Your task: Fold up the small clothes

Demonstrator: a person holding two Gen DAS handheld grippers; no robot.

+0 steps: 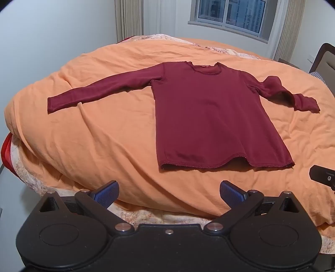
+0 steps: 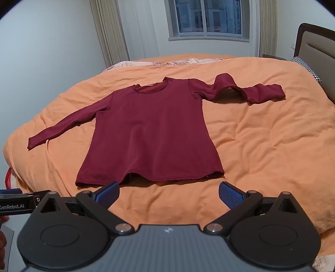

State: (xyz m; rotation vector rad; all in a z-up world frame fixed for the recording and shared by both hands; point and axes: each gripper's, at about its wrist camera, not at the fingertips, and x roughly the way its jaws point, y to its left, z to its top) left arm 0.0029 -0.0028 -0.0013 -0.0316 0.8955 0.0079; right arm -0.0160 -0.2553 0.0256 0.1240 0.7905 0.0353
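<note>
A dark red long-sleeved shirt [image 1: 209, 113] lies flat, front up, on the orange duvet [image 1: 104, 146], neck toward the window and hem toward me. Its left sleeve [image 1: 100, 92] stretches straight out. The right sleeve [image 2: 240, 90] is bent and humped near its elbow. My left gripper [image 1: 169, 193] hovers open below the hem, over the duvet's near edge, holding nothing. My right gripper [image 2: 169, 193] is also open and empty, just short of the hem [image 2: 146, 177]. In the right wrist view the left gripper's body [image 2: 14, 204] shows at the left edge.
The bed's headboard [image 2: 314, 46] and a checked pillow [image 2: 307, 69] are at the right. A window [image 2: 209, 18] and curtains [image 2: 108, 31] stand behind the bed. A patterned sheet [image 1: 146, 217] and something red [image 1: 7, 152] show under the duvet's near-left edge.
</note>
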